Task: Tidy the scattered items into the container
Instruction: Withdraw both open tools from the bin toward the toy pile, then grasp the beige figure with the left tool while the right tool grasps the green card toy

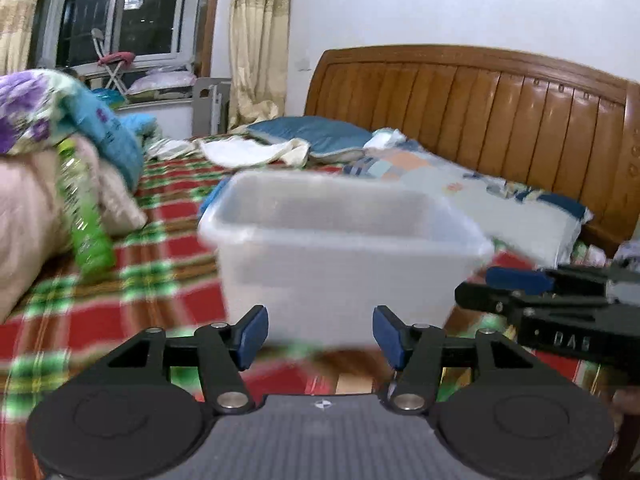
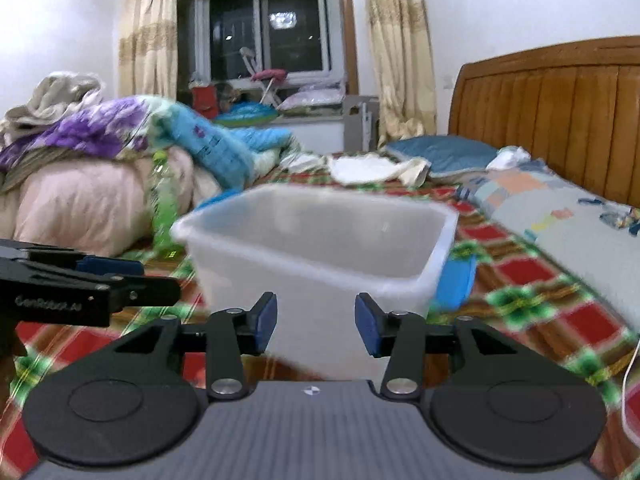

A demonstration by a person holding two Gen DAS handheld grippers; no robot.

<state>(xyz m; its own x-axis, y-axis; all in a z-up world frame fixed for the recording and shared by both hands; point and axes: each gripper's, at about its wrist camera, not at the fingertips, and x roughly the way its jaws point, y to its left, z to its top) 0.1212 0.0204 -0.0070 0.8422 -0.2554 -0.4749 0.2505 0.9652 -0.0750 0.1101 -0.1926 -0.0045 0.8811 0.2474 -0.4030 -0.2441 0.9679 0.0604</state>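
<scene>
A translucent white plastic container stands on the red and green plaid bedspread, and I cannot see anything inside it. A green plastic bottle leans against the pink bedding to its left. My left gripper is open just in front of the container's near wall, with nothing between its blue pads. My right gripper is open too, close to the same wall and holding nothing. Each gripper shows at the edge of the other's view: the right gripper and the left gripper.
A flat blue thing lies partly behind the container. A heap of quilts fills the left. Pillows and a white cloth lie near the wooden headboard. A white cable runs at the right edge.
</scene>
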